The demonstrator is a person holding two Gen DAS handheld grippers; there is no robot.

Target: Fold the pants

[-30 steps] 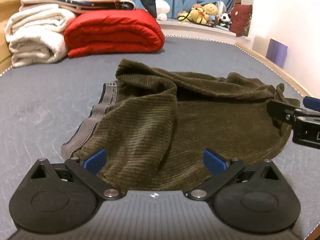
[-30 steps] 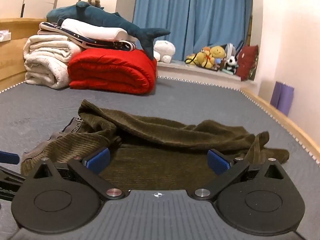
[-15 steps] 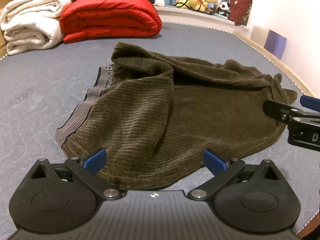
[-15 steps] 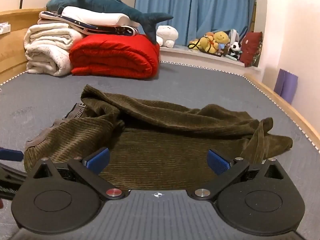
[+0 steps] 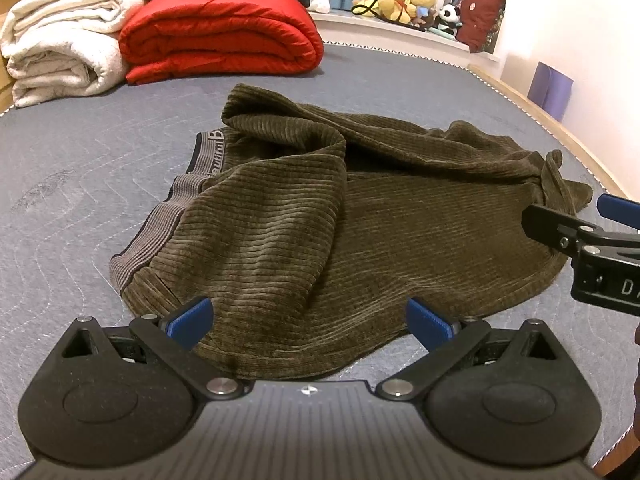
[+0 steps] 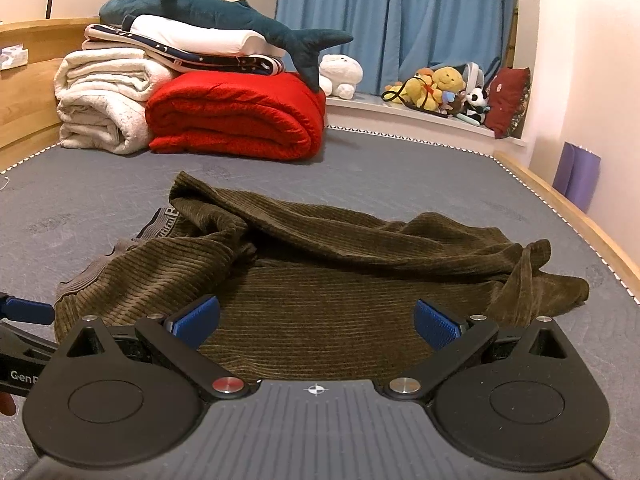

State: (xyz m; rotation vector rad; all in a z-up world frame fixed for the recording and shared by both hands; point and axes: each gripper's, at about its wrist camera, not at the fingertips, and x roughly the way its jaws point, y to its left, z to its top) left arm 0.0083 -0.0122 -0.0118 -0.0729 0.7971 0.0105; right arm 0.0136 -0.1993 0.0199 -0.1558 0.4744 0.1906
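Observation:
Olive-brown corduroy pants [image 5: 360, 216] lie rumpled on the grey mattress [image 5: 80, 184], with the striped grey waistband [image 5: 160, 224] at the left and a fold thrown over the middle. They also show in the right wrist view [image 6: 328, 280]. My left gripper [image 5: 308, 322] is open and empty, just above the pants' near hem. My right gripper [image 6: 316, 320] is open and empty over the near hem too. The right gripper's finger shows at the right edge of the left wrist view [image 5: 576, 236], over the pants' right end.
A red folded quilt [image 6: 240, 116], white blankets [image 6: 100, 108] and a plush shark [image 6: 224, 12] are stacked at the far left. Plush toys [image 6: 440, 88] sit on the window ledge. The wooden bed frame [image 6: 568, 208] runs along the right.
Both grippers have risen and pulled back a little from the pants, so more of the near hem shows. Both stay open. The pants have not moved.

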